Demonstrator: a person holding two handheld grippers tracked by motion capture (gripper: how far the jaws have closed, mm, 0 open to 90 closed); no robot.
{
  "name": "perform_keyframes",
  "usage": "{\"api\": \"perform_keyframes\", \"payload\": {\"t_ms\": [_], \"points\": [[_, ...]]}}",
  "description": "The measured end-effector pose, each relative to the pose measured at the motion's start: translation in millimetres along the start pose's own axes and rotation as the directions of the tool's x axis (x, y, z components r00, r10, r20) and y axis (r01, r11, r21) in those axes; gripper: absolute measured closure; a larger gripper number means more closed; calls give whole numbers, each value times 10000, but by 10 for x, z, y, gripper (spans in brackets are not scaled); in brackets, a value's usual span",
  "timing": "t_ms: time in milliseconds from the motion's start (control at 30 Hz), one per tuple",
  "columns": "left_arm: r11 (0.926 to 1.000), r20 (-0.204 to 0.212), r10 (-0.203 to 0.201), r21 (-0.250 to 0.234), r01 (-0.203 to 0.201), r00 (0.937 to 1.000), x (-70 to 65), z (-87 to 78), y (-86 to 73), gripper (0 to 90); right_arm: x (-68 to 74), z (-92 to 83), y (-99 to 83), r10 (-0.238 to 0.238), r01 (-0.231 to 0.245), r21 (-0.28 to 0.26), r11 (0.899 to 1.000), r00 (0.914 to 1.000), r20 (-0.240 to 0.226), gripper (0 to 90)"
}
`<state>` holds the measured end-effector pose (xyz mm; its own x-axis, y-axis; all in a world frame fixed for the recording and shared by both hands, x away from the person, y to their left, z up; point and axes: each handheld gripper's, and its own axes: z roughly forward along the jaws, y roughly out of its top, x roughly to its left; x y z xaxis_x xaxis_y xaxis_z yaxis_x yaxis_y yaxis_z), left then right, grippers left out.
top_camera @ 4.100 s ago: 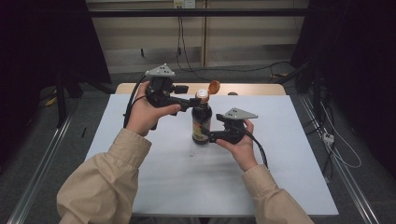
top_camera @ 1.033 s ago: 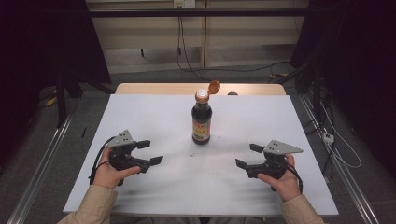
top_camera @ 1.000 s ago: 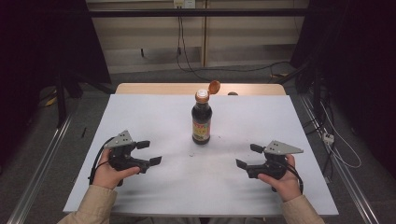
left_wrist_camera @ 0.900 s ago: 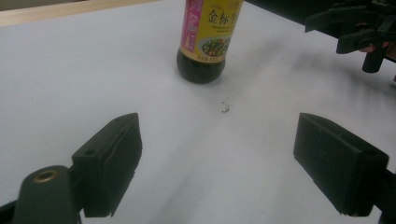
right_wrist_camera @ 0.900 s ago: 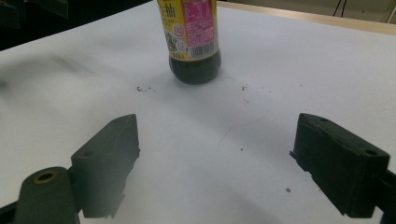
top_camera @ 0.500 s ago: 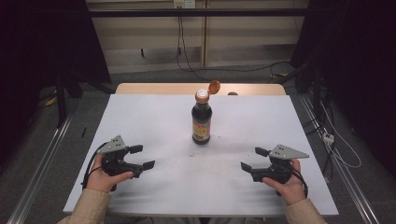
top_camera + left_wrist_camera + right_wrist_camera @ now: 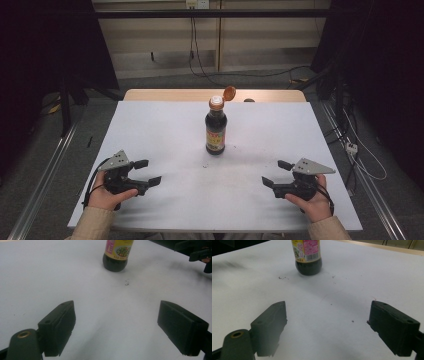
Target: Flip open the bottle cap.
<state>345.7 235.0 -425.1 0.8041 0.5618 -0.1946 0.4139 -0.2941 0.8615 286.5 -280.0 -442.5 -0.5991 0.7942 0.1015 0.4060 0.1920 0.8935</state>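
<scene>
Dark sauce fills the bottle (image 7: 216,129), which stands upright mid-worktop (image 7: 165,130) with its orange flip cap (image 7: 229,92) hinged open. Left hand-held gripper (image 7: 148,172) and right hand-held gripper (image 7: 275,173) rest near the front edge, jaws apart and empty. Any knock would probably spill sauce through the uncapped neck.

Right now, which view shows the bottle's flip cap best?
The high view: the whole bottle stands upright mid-table with its orange flip cap hinged open above the neck. The left gripper view and right gripper view catch the bottle's dark base and lower label, cut off below the cap.
</scene>
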Motion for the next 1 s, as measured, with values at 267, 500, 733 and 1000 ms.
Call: {"api": "perform_keyframes", "payload": {"t_ms": [267, 500, 733, 1000], "points": [[9999, -89, -49, -166, 47, 9999, -5, -60, -36, 149, -20, -61, -30, -66, 66, -16, 10000, 9998, 173, 147], [9998, -209, -39, -185, 35, 9998, -13, -95, -68, 149, -17, -92, -67, -69, 69, 14, 10000, 9997, 229, 147], [9999, -215, 10, -155, -13, 9998, -29, -79, -81, 149, 0, -80, -72, -185, 184, 53, 9998, 9996, 190, 147], [9999, -237, 5, -168, -9, 9997, -22, -77, -89, 149, -10, -75, -79, -223, 221, 72, 9997, 9995, 230, 147]]}}
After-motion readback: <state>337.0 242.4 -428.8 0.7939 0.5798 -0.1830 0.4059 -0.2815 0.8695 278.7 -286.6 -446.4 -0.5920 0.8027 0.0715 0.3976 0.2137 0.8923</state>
